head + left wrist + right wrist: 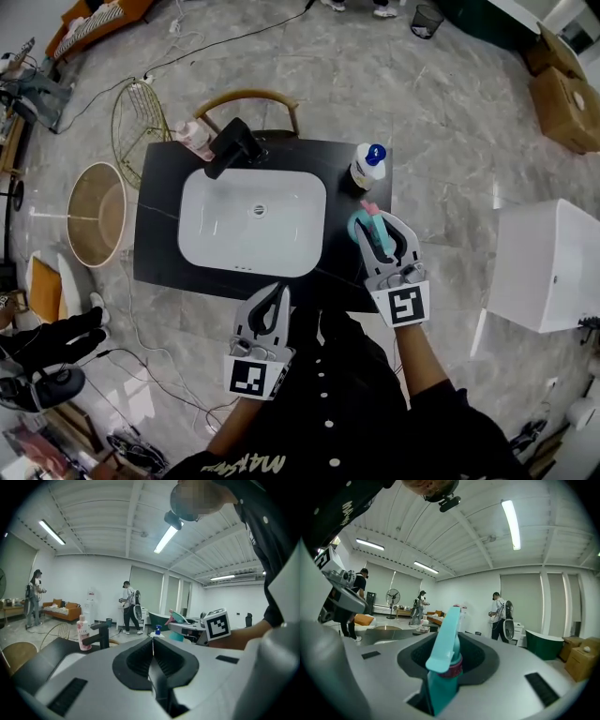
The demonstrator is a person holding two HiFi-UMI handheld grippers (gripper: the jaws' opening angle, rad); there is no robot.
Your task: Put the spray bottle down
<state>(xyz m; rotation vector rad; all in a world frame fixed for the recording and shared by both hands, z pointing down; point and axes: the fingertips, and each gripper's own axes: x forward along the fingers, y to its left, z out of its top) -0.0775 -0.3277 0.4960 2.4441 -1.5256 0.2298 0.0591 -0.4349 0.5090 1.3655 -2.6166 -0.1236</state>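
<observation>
Right tongs [380, 232] clamp spray bottle [439, 677] at neck, above desk [157, 246] right of sink [251, 225]; left tongs [273, 298] closed, empty.

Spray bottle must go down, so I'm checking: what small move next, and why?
Probably lower the right gripper: the spray bottle is clamped in its jaws over the right end of the black counter, beside the sink, apparently not yet resting.
</observation>
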